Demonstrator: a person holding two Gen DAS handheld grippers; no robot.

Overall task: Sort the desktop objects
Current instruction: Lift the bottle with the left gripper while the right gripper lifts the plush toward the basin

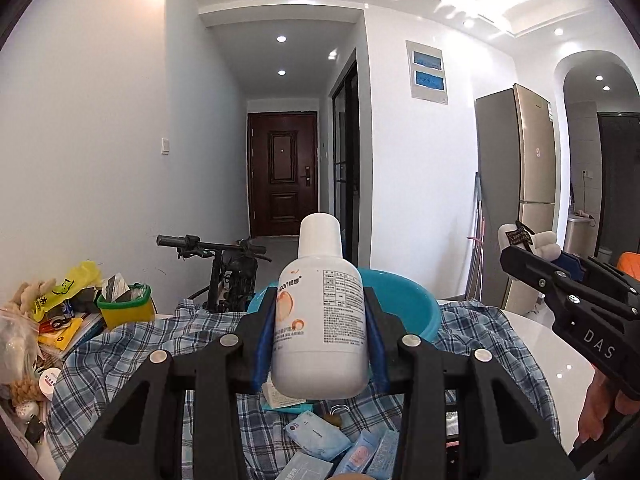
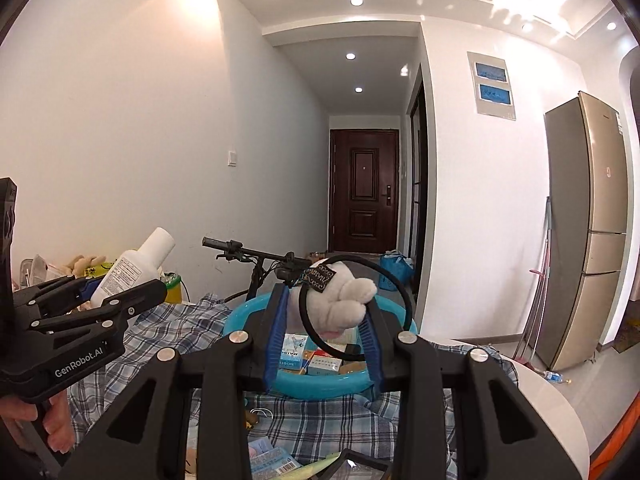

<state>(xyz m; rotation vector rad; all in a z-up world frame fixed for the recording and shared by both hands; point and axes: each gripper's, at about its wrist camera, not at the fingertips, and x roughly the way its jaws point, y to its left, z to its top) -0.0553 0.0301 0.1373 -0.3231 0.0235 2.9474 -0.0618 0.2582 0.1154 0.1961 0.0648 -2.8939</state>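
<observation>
Above the checked cloth (image 1: pixel 132 344), at about nine o'clock of the scene, the left gripper (image 1: pixel 320 328) has its blue pads clamped on the lower body of a white bottle (image 1: pixel 320 312), which stands upright in the jaws with its cap free; the grip sits low on a smooth round wall, so I judge a quick swing or tilt could let the bottle pivot or slip down onto the small packets (image 1: pixel 316 436) lying beneath it; towards three o'clock the right gripper (image 2: pixel 326 320) is closed on a white plush toy (image 2: pixel 344 300) with a black band (image 2: pixel 356 304) looped round it, held over the blue basin (image 2: pixel 256 316); the soft plush could squeeze out, or the loose band could snag on the basin rim, as I read it; both loads hang near each other, so the hands might knock together; only the left wrist view shows the yellow tub (image 1: pixel 126 308) and clutter at nine o'clock; only the right wrist view shows the boxes (image 2: pixel 320 356) already in the basin
</observation>
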